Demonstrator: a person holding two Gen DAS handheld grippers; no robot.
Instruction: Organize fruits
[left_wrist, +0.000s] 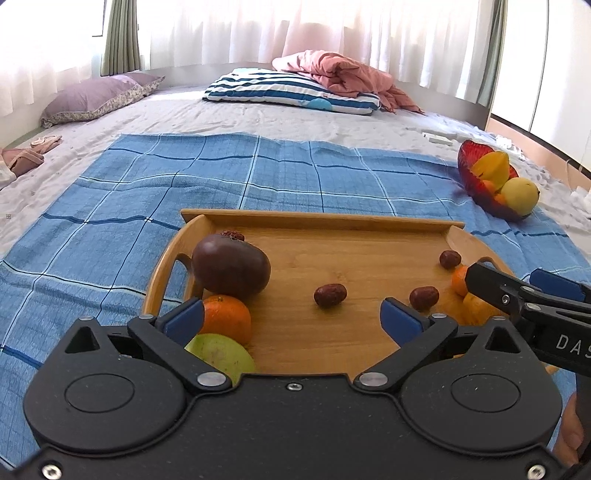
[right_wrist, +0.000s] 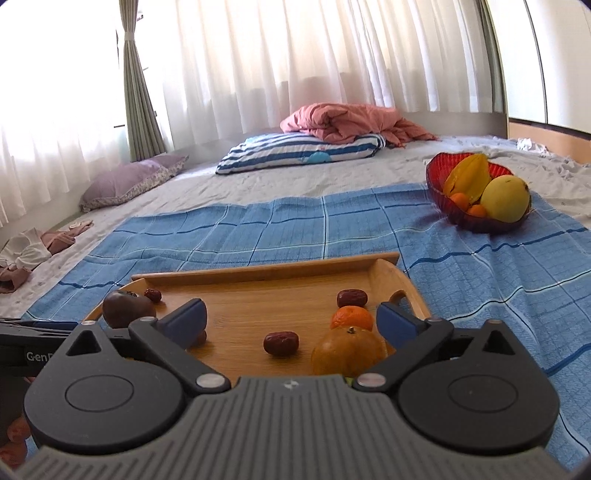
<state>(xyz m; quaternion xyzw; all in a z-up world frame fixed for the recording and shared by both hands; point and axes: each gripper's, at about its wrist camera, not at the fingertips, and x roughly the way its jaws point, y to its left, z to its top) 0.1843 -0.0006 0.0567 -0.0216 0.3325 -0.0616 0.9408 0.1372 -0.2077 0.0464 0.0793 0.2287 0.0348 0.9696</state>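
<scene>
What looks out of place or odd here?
Nothing is spilled or damaged. The red bowl sits tilted on the blue cloth, fruit leaning to one side. Dates lie scattered across the wooden tray.

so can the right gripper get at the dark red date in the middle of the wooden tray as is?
Probably yes. The right gripper is open and empty, and the dark red date lies almost directly between its fingers on bare wooden tray; the large orange sits close alongside.

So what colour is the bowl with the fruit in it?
Red, see-through bowl; clearest in the right wrist view.
</scene>
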